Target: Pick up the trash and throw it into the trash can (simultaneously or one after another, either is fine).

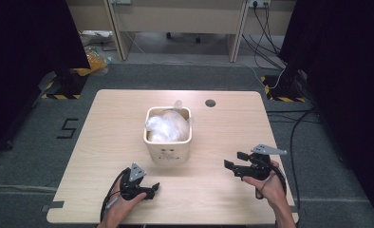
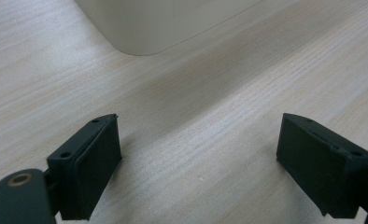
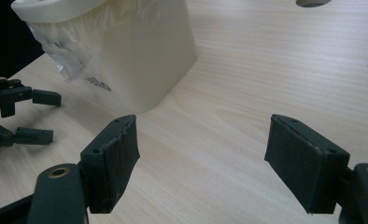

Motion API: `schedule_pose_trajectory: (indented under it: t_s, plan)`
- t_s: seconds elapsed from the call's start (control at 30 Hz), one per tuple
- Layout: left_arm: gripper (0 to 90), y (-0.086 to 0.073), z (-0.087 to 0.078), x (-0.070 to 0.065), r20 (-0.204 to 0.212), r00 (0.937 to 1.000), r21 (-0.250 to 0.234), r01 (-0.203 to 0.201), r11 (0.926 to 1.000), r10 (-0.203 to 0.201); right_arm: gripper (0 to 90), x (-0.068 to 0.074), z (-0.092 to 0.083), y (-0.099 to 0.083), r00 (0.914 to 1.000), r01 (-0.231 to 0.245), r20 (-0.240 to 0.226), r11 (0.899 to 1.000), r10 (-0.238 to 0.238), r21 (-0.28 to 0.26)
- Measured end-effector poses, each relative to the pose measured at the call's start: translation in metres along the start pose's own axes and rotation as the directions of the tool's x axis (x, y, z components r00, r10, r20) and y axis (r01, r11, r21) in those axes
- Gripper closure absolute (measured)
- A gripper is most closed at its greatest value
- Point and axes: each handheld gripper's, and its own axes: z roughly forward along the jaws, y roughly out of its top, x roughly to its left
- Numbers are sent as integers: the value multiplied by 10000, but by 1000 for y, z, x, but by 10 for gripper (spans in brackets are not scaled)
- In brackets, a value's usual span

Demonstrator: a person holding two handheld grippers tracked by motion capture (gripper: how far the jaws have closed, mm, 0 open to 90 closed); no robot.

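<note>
A cream, square-sided plastic bin (image 1: 168,145) lined with a crumpled clear plastic bag (image 1: 166,126) stands near the middle of the pale wood-grain surface (image 1: 104,142), between and just ahead of a person's two hand-held black tools. The left tool (image 1: 149,190) sits low over the surface with its jaws apart and nothing between them; the right tool (image 1: 235,160) is likewise spread wide and empty, and both stand clear of the bin. The thin film looks feather-light, soft and slippery, likely to crumple and slide rather than hold shape, so a pinch on the loose fold rising at the bin's far rim, or on the edge draped outside the wall in the right gripper view (image 3: 74,51), seems the surest hold. The bin itself appears stiff and light, liable to shift if the bag is tugged. Small dark lettering on its front wall (image 3: 98,84) is too blurred to read.
</note>
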Motion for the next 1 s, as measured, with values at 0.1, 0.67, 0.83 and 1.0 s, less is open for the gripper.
schedule_pose_trajectory:
  t_s: [0.1,0.67,0.83,1.0]
  plan:
    - [128,0,0,0,7,10000,2,-6,10000,6,249,-2,-1,-5,10000,-38,51,10000,37,30]
    - [129,-1,-1,0,46,10000,11,-58,10000,58,202,-1,12,-38,9998,45,181,9961,-61,877]
    - [129,-1,-1,0,47,10000,-6,-53,10000,53,201,-1,15,-45,9996,71,266,9947,-99,1029]
    - [128,-1,-1,0,59,10000,-21,-50,10000,50,197,-1,18,-56,9990,135,405,9909,-191,1337]
